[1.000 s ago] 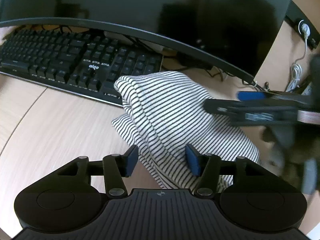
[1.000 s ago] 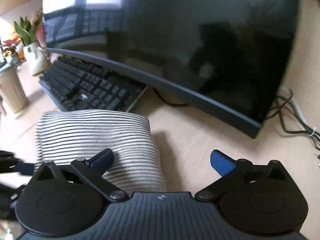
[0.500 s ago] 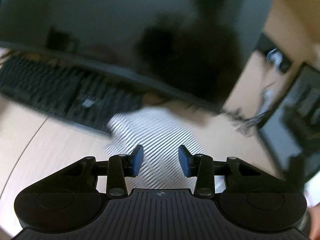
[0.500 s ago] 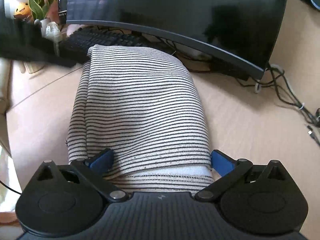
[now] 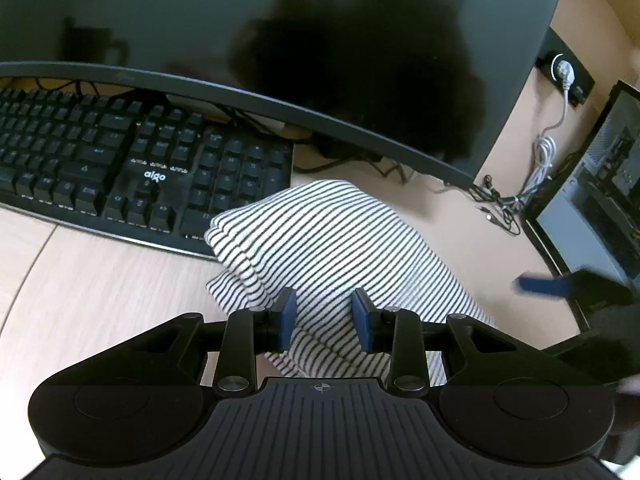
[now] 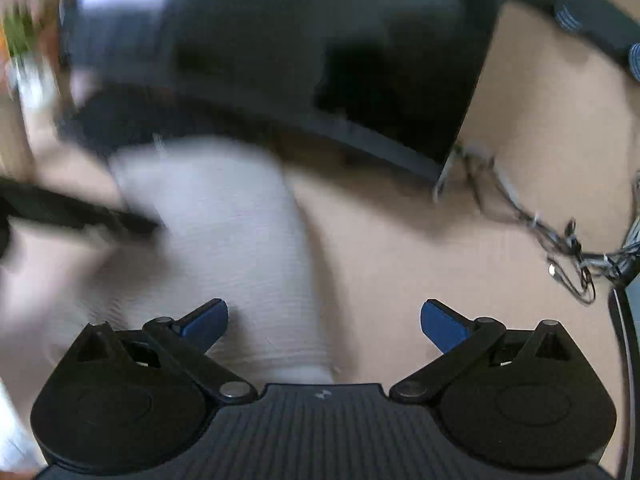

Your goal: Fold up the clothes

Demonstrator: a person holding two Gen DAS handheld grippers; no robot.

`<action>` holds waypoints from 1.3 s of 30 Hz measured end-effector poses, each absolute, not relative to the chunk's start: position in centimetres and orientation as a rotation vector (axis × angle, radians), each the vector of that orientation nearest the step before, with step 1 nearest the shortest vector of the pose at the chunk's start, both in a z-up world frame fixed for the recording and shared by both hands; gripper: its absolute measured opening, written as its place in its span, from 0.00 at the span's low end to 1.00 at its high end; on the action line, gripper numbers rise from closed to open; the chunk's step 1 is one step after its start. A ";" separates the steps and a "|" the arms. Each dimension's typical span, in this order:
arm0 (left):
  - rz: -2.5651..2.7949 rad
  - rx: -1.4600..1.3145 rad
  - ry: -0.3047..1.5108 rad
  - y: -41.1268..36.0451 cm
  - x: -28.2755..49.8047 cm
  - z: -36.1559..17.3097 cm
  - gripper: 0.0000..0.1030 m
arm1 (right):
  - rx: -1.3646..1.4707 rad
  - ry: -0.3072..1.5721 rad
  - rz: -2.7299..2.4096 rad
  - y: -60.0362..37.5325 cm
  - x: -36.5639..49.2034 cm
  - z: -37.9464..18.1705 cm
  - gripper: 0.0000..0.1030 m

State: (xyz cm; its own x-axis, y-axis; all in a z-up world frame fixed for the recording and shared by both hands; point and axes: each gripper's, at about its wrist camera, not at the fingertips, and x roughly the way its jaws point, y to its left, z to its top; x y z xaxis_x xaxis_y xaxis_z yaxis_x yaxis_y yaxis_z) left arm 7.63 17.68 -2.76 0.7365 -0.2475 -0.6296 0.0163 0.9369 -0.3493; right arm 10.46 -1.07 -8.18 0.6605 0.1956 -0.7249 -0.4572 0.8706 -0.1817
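The striped shirt (image 5: 336, 248) lies in the middle of the left wrist view as a compact, thick bundle on the wooden desk (image 5: 100, 280), its far corner touching the front edge of the black keyboard (image 5: 132, 160) and the big dark monitor (image 5: 280, 40) filling the top of the frame. Several stacked layers show along the bundle's left edge, so the folding looks nearly or wholly done — what may be left, as a judgement, is only a last tidy or a squaring of the edges. The left gripper (image 5: 324, 318) sits at the lower centre of its view with its blue pads partly spread over the near end of the shirt; cloth shows in the gap between them, but the pads do not appear to pinch it. The right gripper (image 6: 324, 320) is at the bottom of its own view with fingers spread wide and nothing between them, the shirt (image 6: 224, 248) a pale blur under its left finger and up into the middle left of the frame. That view is smeared by motion, so little else there can be read. One blue finger of the right gripper also shows at the right edge of the left wrist view, just off the bundle. A tangle of cables (image 5: 516, 196) lies on the desk at the upper right, apart from the shirt.
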 end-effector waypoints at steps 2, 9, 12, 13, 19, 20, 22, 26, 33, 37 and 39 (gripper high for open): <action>-0.125 -0.345 0.719 17.6 7.4 -2.8 0.34 | -0.341 0.747 0.382 -1.0 10.8 -8.9 1.00; -0.022 -0.390 0.675 16.9 5.8 -2.4 0.33 | -0.295 0.738 0.443 -2.3 10.2 -7.0 1.00; 0.066 -0.399 0.669 15.2 2.9 -0.8 0.45 | -0.170 0.733 0.516 -5.2 9.1 -4.8 1.00; 0.094 -0.383 0.663 14.4 1.6 -0.1 0.51 | -0.143 0.726 0.540 -5.9 8.5 -4.1 1.00; 0.298 -0.361 0.641 7.8 -6.1 2.7 0.96 | -0.022 0.638 0.651 -11.3 3.5 -1.2 1.00; 0.333 -0.352 0.637 6.4 -6.9 2.9 0.99 | -0.018 0.612 0.650 -12.1 2.7 -1.1 1.00; 0.424 -0.335 0.613 4.0 -8.2 3.3 1.00 | -0.033 0.554 0.612 -13.3 1.4 -1.2 1.00; 0.548 -0.318 0.572 0.4 -10.3 3.7 1.00 | -0.113 0.527 0.561 -14.4 -0.2 -1.4 1.00; 0.624 -0.301 0.601 -2.7 -11.9 3.8 1.00 | -0.134 0.503 0.609 -15.7 -2.6 -1.4 1.00; 0.623 -0.293 0.608 -3.8 -12.2 3.5 1.00 | -0.120 0.514 0.624 -16.5 -2.8 -1.2 1.00; 0.624 -0.289 0.608 -4.3 -12.3 3.6 1.00 | -0.121 0.520 0.621 -16.9 -3.1 -1.2 1.00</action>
State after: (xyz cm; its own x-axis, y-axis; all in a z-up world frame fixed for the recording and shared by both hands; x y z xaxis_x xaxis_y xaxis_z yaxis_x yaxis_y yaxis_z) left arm -12.34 -4.33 3.58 0.6464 0.4584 -0.6100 -0.6222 0.7794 -0.0736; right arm -3.06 -16.88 -1.24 0.6898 0.5246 -0.4991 -0.5838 0.8106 0.0452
